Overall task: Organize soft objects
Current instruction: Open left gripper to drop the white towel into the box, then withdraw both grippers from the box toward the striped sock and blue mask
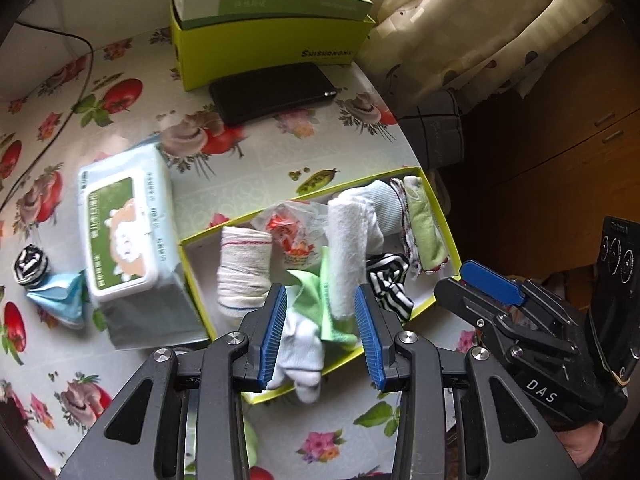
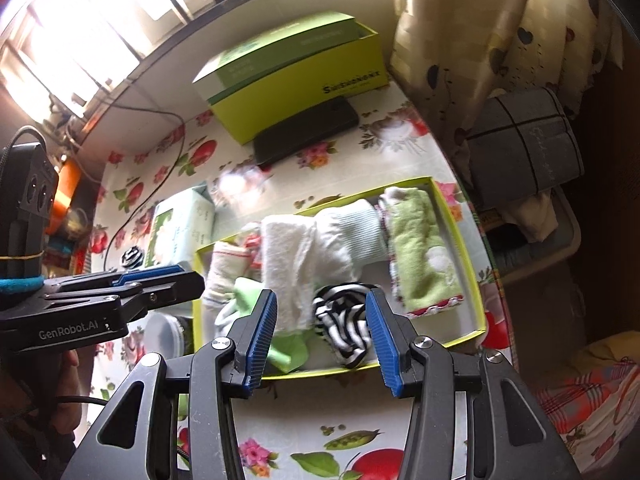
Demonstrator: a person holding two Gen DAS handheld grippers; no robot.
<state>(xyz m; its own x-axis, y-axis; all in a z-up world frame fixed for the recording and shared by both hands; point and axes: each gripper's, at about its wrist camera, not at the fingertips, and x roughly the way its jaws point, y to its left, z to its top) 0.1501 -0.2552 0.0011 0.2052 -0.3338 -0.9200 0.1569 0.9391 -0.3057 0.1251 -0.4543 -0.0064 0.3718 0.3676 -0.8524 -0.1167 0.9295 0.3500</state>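
A shallow yellow-rimmed box (image 1: 204, 252) (image 2: 340, 367) on the table holds several soft items. Among them are a rolled white cloth (image 1: 242, 276), a fluffy white towel (image 1: 348, 248) (image 2: 292, 260), a green towel (image 1: 426, 228) (image 2: 420, 252), a striped sock (image 1: 390, 284) (image 2: 344, 320), a light green cloth (image 1: 310, 296) and a white sock (image 1: 300, 356). My left gripper (image 1: 322, 340) (image 2: 192, 280) hovers open over the white sock and green cloth, gripping nothing. My right gripper (image 2: 322, 340) (image 1: 476, 288) hangs open above the striped sock. A striped roll (image 1: 30, 266) and a blue cloth (image 1: 60, 296) lie outside the box.
A wet-wipe pack (image 1: 124, 224) lies left of the box. A tall green carton (image 1: 272, 28) and a black phone (image 1: 272, 92) sit at the back. A cable (image 1: 86, 60) crosses the floral tablecloth. A curtain (image 1: 480, 20) hangs beyond the table's right edge.
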